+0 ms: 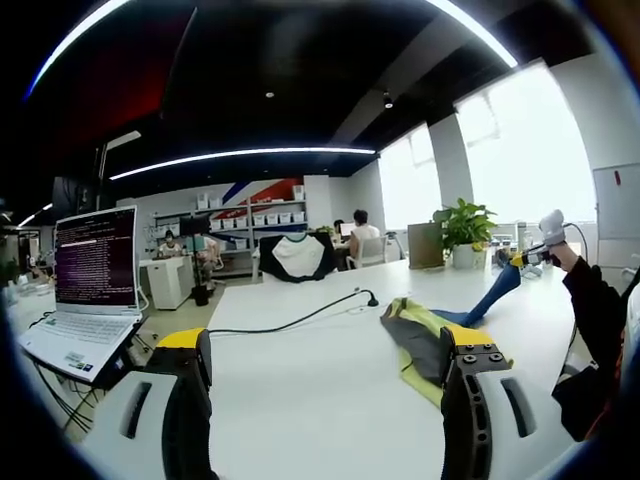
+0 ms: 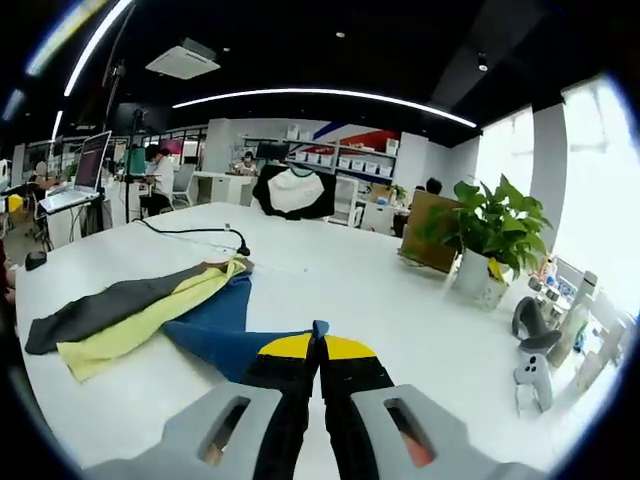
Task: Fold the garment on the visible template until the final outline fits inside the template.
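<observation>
The right gripper (image 2: 320, 350) has its fingers (image 2: 285, 375) pressed together on a blue corner of the garment (image 2: 150, 310), lifting that corner off the white surface (image 2: 380, 300). The rest of the garment, grey, yellow and blue, lies rumpled on the surface. The left gripper (image 1: 325, 360) hovers with its fingers (image 1: 470, 365) spread wide and holding nothing, the garment lying just past its right finger, a cable (image 1: 300, 318) beyond
</observation>
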A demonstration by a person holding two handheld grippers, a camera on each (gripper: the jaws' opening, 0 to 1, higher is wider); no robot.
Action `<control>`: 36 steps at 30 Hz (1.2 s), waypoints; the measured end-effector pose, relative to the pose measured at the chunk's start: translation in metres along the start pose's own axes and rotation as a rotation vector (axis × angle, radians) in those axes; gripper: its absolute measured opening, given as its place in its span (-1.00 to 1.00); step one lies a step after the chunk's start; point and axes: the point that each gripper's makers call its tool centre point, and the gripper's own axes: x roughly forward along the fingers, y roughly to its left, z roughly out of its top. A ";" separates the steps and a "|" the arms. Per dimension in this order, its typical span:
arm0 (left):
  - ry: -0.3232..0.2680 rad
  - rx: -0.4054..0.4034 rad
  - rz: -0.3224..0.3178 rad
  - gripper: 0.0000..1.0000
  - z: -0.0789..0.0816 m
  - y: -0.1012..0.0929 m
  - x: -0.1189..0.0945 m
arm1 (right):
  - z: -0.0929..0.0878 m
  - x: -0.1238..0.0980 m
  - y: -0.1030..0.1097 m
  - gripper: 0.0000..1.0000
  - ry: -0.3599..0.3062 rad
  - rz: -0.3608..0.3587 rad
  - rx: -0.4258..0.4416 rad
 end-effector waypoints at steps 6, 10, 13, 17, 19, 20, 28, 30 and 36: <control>-0.003 0.001 0.002 0.99 0.001 0.001 -0.001 | -0.015 0.006 -0.009 -1.00 0.035 -0.006 0.038; -0.005 0.000 0.005 0.99 0.001 0.002 -0.002 | -0.031 0.010 -0.018 -1.00 0.070 -0.017 0.075; -0.004 -0.001 0.005 0.99 0.001 0.003 -0.003 | -0.042 0.012 -0.022 -1.00 0.092 -0.022 0.100; -0.008 -0.001 0.006 0.99 0.002 0.004 -0.005 | -0.053 0.014 -0.029 -1.00 0.115 -0.026 0.133; -0.009 -0.003 0.009 0.99 0.002 0.005 -0.006 | -0.059 0.018 -0.034 -1.00 0.135 -0.027 0.155; -0.009 -0.005 0.011 0.99 0.002 0.007 -0.006 | -0.062 0.020 -0.036 -1.00 0.144 -0.026 0.158; -0.011 -0.005 0.016 0.99 0.002 0.008 -0.008 | -0.059 0.041 -0.044 -1.00 0.210 -0.013 0.183; -0.013 -0.006 0.018 0.99 0.003 0.009 -0.009 | -0.055 0.045 -0.044 -1.00 0.222 -0.015 0.162; -0.011 -0.009 0.016 0.99 0.001 0.010 -0.007 | -0.051 0.057 -0.053 -1.00 0.278 -0.021 0.124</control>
